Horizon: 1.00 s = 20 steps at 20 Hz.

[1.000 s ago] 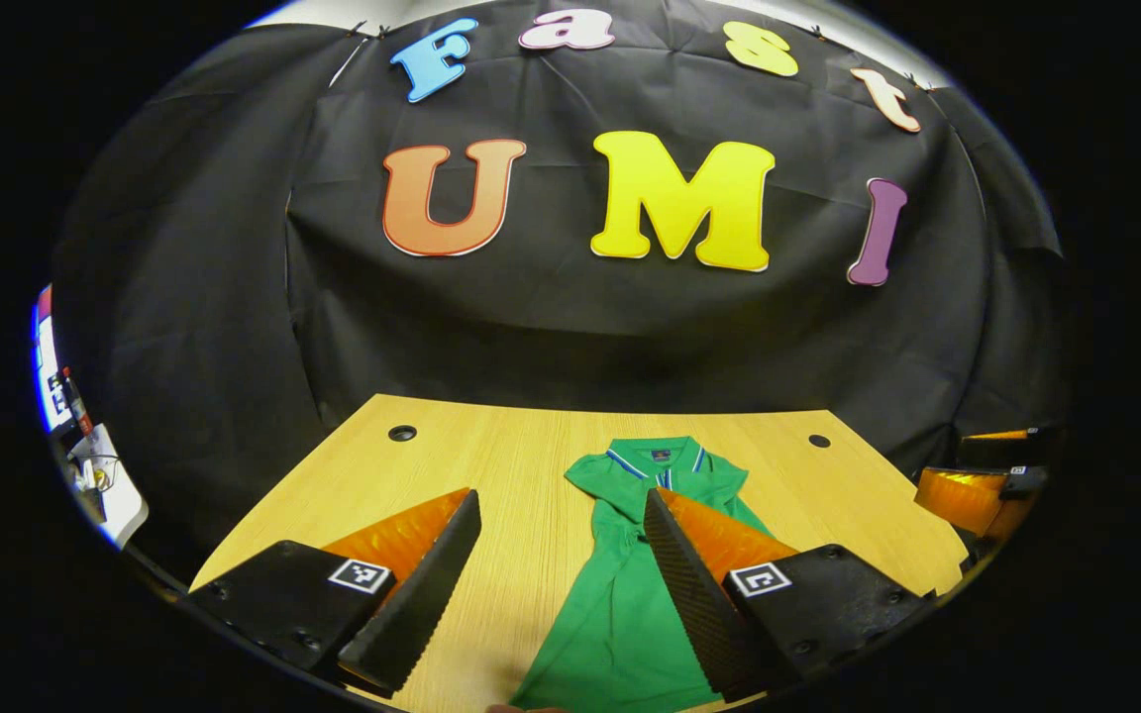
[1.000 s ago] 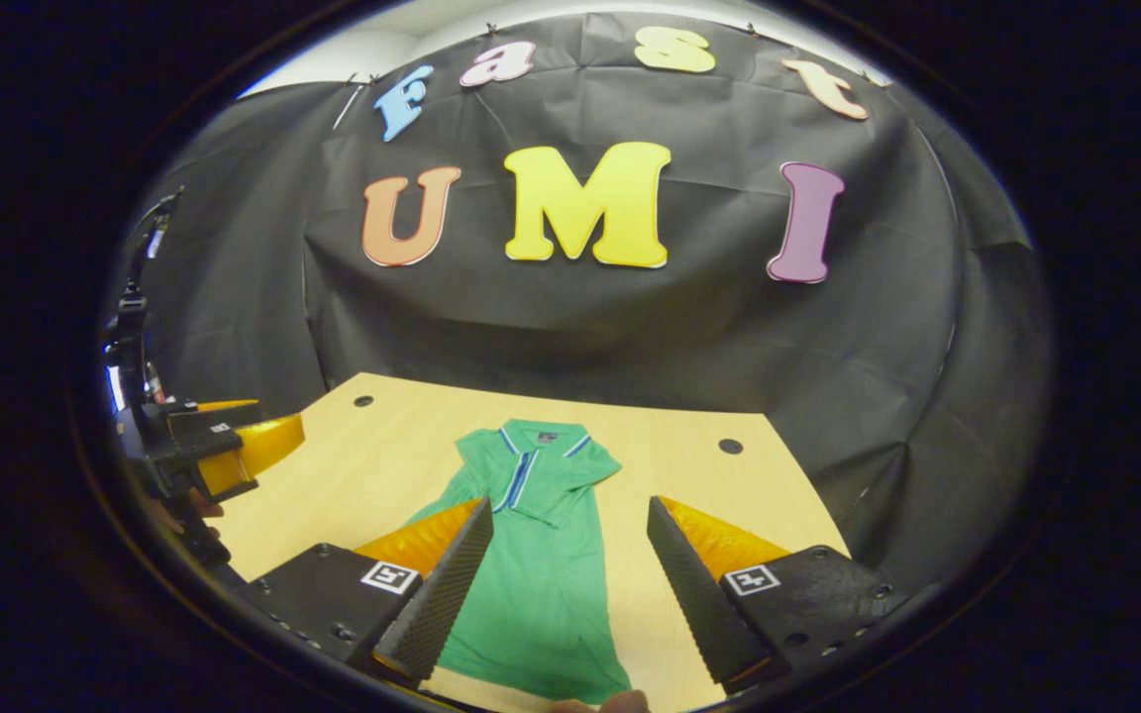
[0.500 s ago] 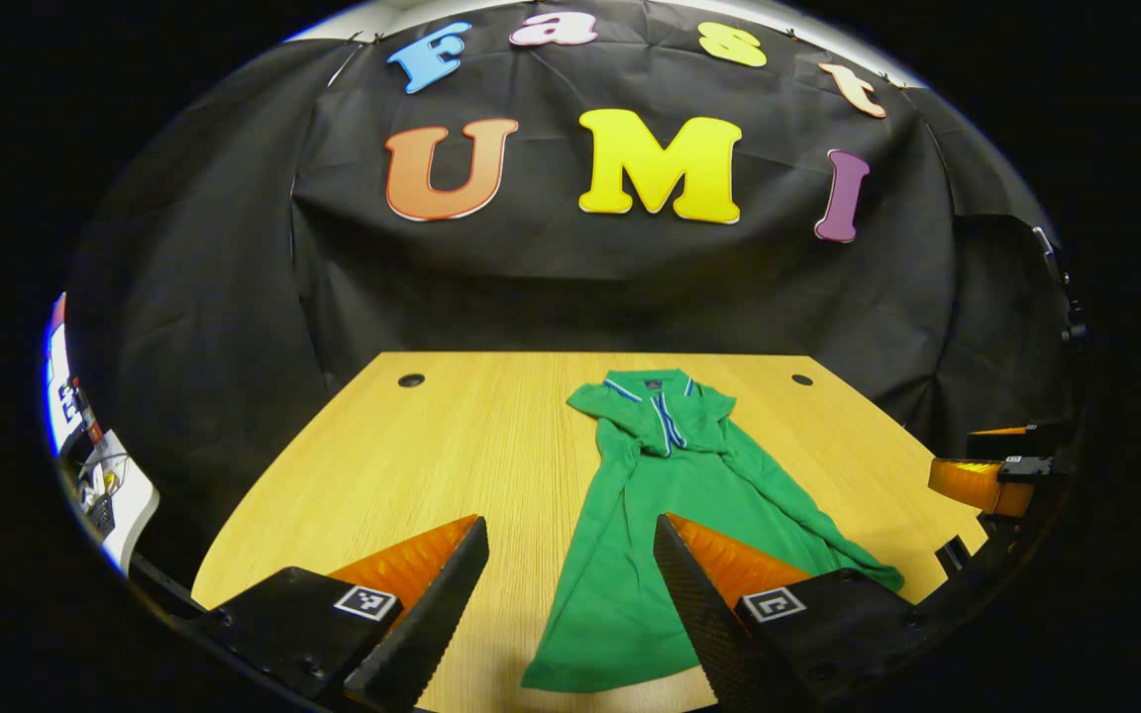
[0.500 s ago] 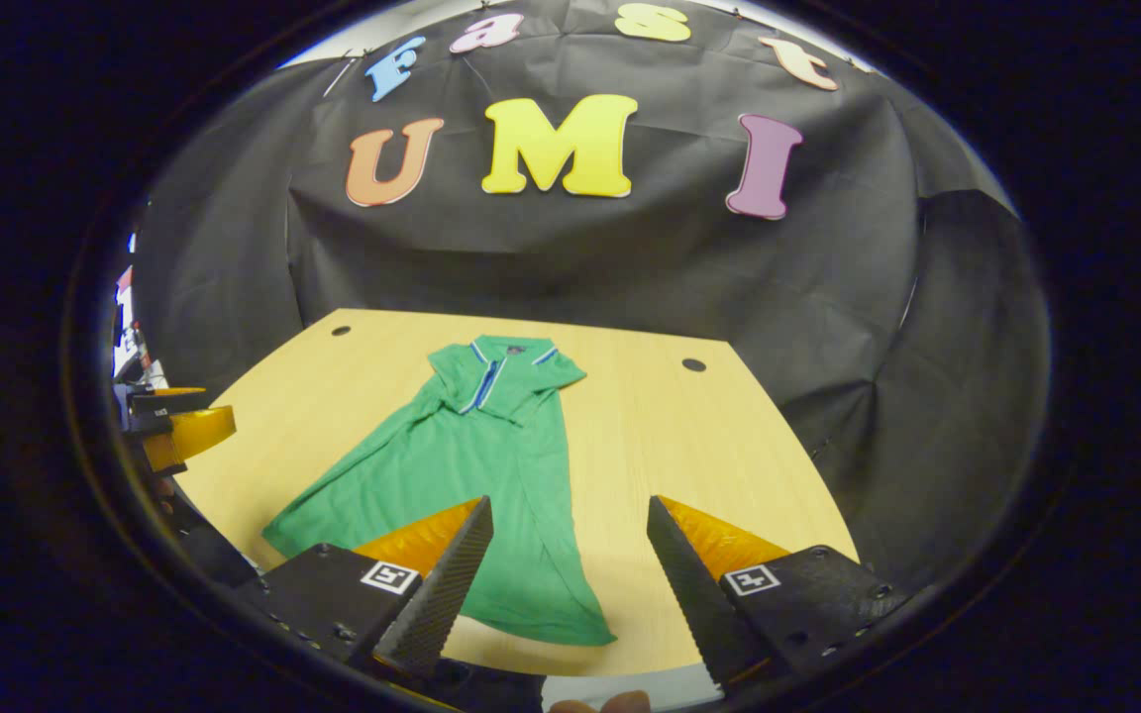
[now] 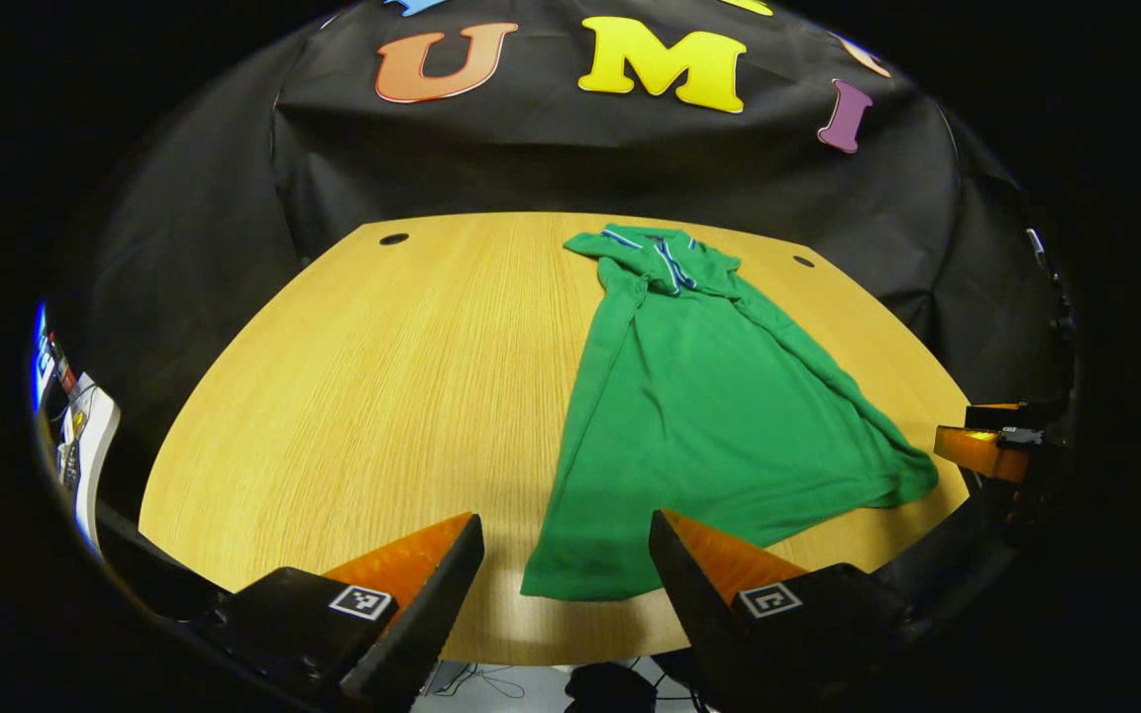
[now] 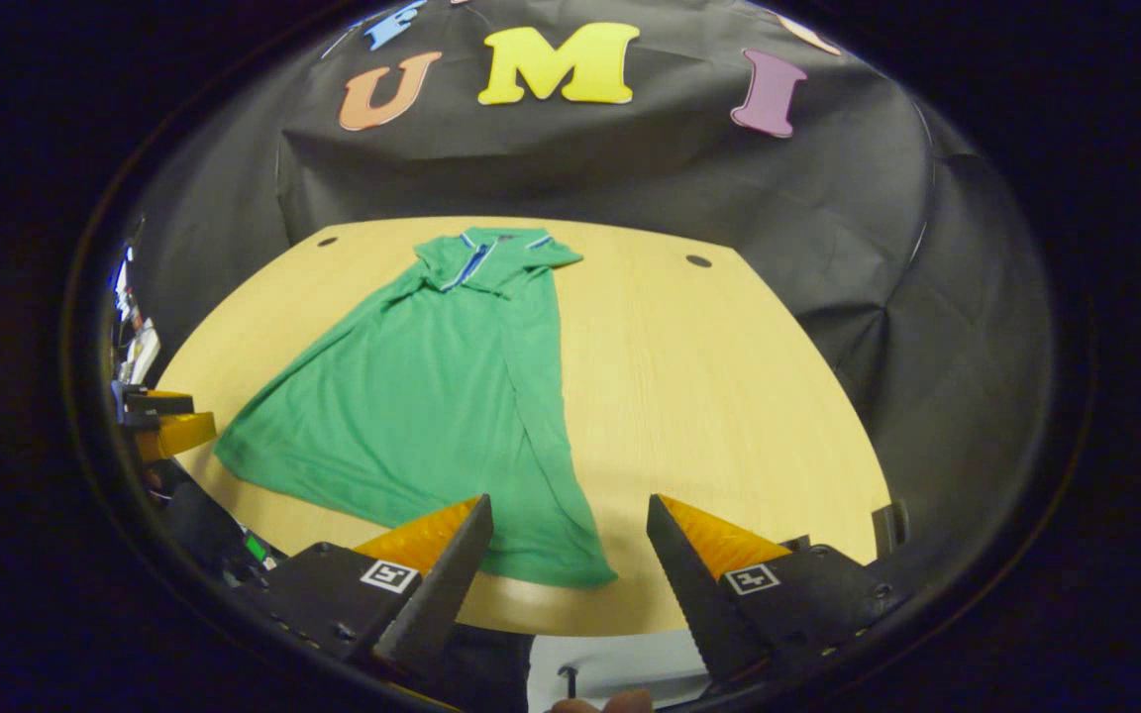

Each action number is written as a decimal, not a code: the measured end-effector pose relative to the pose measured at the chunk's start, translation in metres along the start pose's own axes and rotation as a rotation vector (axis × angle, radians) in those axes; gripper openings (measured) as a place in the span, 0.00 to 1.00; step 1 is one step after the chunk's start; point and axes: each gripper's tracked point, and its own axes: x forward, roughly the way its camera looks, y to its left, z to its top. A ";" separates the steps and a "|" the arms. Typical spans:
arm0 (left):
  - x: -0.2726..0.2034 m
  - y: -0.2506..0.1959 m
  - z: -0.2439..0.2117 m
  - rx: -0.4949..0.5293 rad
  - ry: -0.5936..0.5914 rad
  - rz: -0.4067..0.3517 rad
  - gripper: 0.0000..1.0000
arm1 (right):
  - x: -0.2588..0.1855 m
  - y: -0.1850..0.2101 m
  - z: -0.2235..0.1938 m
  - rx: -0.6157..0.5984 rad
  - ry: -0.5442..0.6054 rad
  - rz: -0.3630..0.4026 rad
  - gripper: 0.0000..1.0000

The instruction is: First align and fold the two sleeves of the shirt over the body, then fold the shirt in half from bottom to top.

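Note:
A green polo shirt (image 5: 719, 416) lies on the wooden table (image 5: 382, 396), collar at the far end and hem near the front edge. Its sleeves lie folded in over the body. My left gripper (image 5: 566, 594) hovers open at the front edge, with the hem's left corner just ahead of its fingers. In the right gripper view the shirt (image 6: 432, 396) spreads left of centre on the table (image 6: 719, 396). My right gripper (image 6: 570, 584) is open and holds nothing, just behind the hem's right corner. Each gripper shows in the other's view, the right gripper (image 5: 986, 446) and the left gripper (image 6: 164, 426).
Two round cable holes (image 5: 393, 239) (image 5: 803, 261) sit near the table's far corners. The black cloth wall stands close behind the table. Some equipment (image 5: 75, 436) stands off the table's left side. Bare wood lies to the left of the shirt.
Both grippers have pulled back toward the front edge and tilted down. The whole shirt and more of the table now show. Both stay open, and the shirt has not moved.

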 end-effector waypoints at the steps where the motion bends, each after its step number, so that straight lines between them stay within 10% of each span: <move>1: 0.004 0.000 -0.004 0.004 0.013 0.003 1.00 | 0.007 -0.002 -0.004 -0.002 0.010 -0.003 0.96; 13: 0.024 0.004 -0.032 0.030 0.131 0.036 1.00 | 0.043 0.000 -0.030 -0.023 0.149 0.068 0.93; 16: 0.022 -0.003 -0.035 -0.005 0.151 0.053 0.92 | 0.043 0.013 -0.032 0.022 0.182 0.132 0.57; 20: 0.024 -0.011 -0.036 -0.009 0.169 0.044 0.53 | 0.042 0.025 -0.031 -0.051 0.193 0.173 0.10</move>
